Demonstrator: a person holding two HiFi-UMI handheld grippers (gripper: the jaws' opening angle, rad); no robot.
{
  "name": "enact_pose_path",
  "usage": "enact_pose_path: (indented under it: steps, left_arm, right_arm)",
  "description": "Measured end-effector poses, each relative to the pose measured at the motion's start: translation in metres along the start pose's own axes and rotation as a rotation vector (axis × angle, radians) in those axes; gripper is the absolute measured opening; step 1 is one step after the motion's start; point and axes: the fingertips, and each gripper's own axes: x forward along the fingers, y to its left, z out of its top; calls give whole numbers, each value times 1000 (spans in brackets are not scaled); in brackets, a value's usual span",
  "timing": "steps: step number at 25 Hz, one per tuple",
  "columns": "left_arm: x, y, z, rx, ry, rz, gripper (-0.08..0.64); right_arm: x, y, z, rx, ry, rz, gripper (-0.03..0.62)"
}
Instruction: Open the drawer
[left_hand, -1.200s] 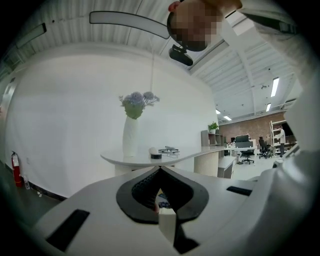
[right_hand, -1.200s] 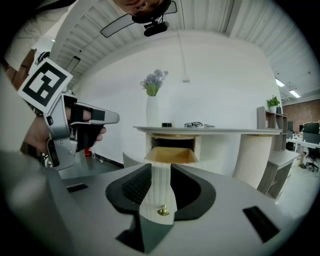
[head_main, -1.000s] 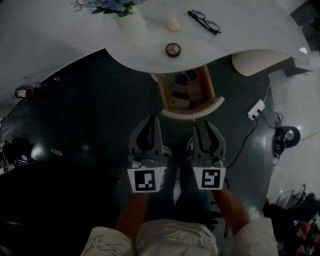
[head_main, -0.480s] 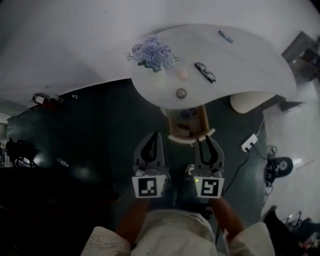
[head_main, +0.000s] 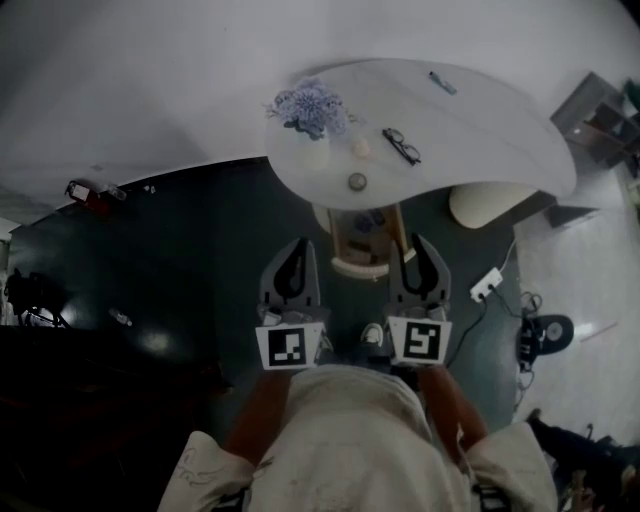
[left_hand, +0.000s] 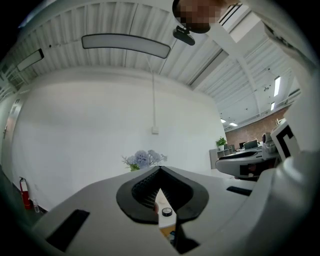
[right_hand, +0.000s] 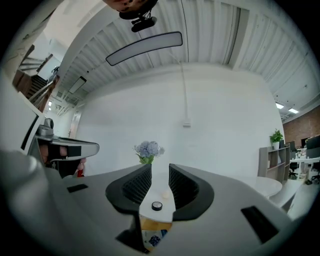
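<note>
From the head view, I hold my left hand-held gripper (head_main: 296, 245) and my right hand-held gripper (head_main: 413, 248) side by side, both pointing toward the white tabletop (head_main: 470, 130). The drawer (head_main: 367, 243) stands pulled out from under the tabletop's near edge, its wooden inside and some small items showing, and it lies between my two grippers and a little beyond them. On the tabletop are a vase of pale blue flowers (head_main: 308, 108), a pair of glasses (head_main: 401, 146) and a small round case (head_main: 357, 181). A white power strip (head_main: 486, 285) lies on the dark floor to the right.

In the left gripper view, my left hand-held gripper (left_hand: 160, 169) has its jaws closed tip to tip with nothing between them; below the tips I see the round case (left_hand: 166, 212) and a sliver of the drawer (left_hand: 167, 232).

In the right gripper view, my right hand-held gripper (right_hand: 160, 172) has its jaws apart and empty; through the gap I see the flowers (right_hand: 148, 149), the round case (right_hand: 157, 205) and the open drawer (right_hand: 152, 232) well apart from the jaws
</note>
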Motion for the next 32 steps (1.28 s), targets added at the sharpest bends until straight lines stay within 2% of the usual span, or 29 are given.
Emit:
enact_pose_path:
  steps: [3,8,18,27,32]
  left_arm:
    - [-1,4,8,6,-10,7,3]
    - [8,8,13,-32,-34,6,3]
    - [19,12,28,-27,-75,-10,2]
    - [20,10,25,-17,-61,-32,2]
    - [18,2,27,-7,-79,-55,2]
  right_arm:
    - [2,3,14,16,-25,11,106]
    - [7,3,28,-25,-43,12,106]
    - [5,-5,43,1,-58,1,106]
    - [9,6,59,-26,-77,12,104]
    - [10,11,61,-29,-77,21,26]
